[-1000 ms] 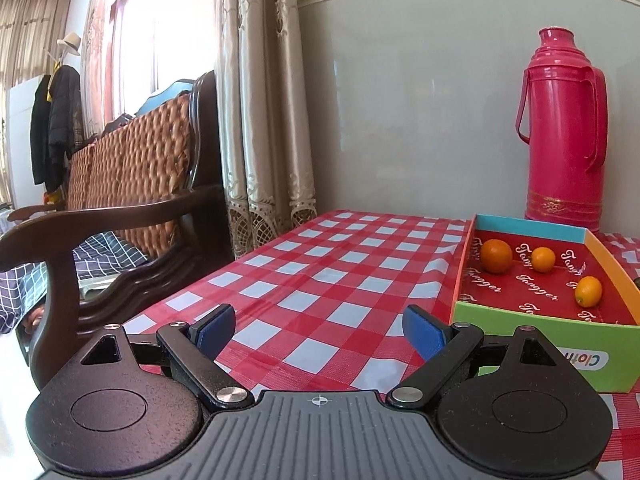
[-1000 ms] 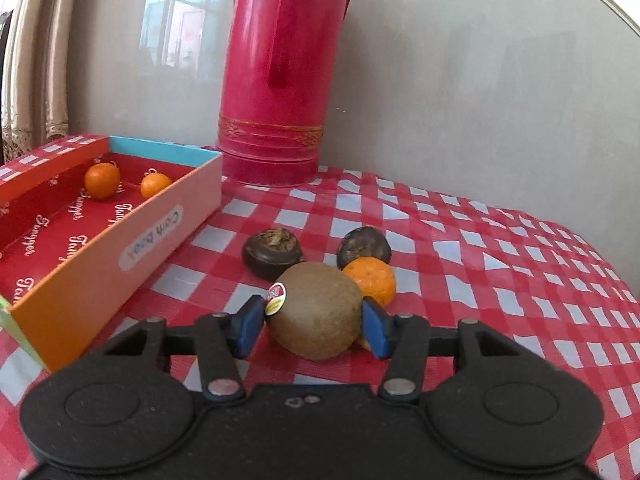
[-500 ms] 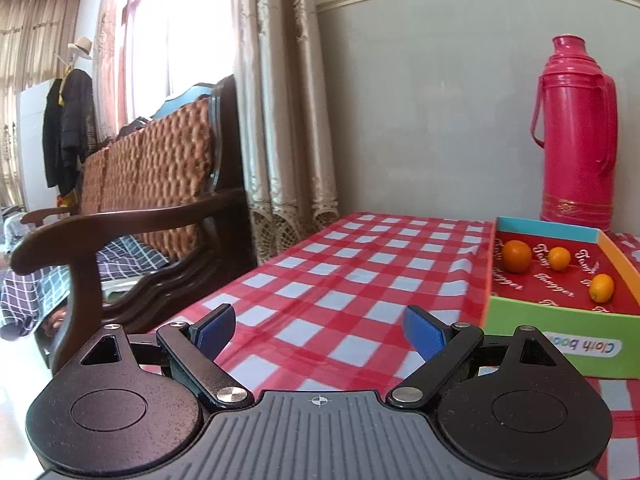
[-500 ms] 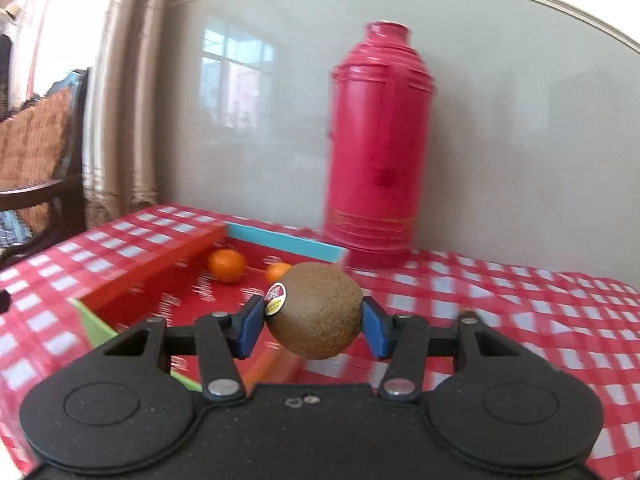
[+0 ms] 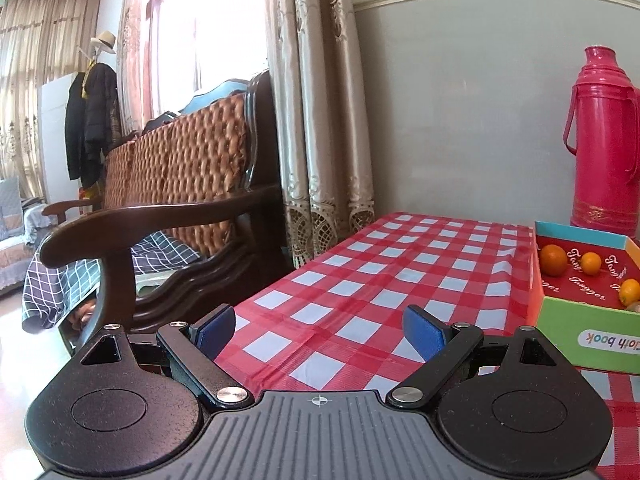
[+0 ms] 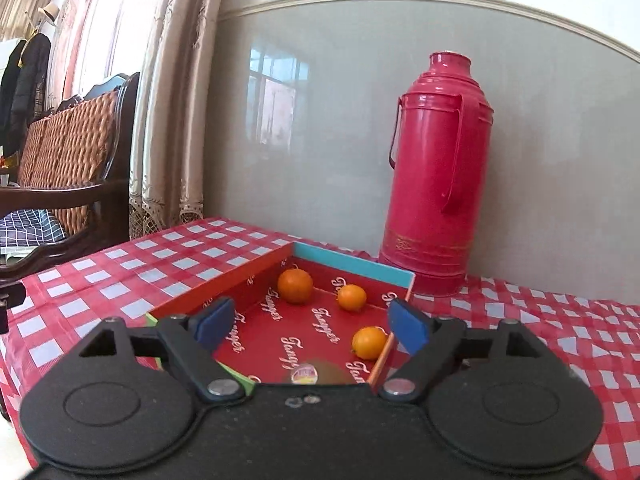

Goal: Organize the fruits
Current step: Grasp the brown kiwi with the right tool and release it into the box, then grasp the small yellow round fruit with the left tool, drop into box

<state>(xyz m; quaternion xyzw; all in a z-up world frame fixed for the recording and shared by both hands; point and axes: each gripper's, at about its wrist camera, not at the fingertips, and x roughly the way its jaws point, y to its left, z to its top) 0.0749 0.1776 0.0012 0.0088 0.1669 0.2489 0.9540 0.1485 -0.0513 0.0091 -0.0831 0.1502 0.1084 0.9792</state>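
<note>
Your right tool (image 6: 310,326) was opening, so the kiwi (image 6: 316,372) dropped into the box (image 6: 352,266) beside three oranges; left tool (image 5: 320,330) stayed released.

The open, shallow cardboard box (image 6: 352,265) with a red inside, a blue far wall and a green near wall stands near the wall edge of the table. Its red floor carries a white script word repeated many times that reads roughly "Tangger". In the left wrist view a white oval label (image 5: 610,338) on the green outer wall reads "cloth book", upside down. The brown fuzzy kiwi (image 6: 316,372) at the box's near end bears a small round sticker whose print is too blurred to read.
</note>
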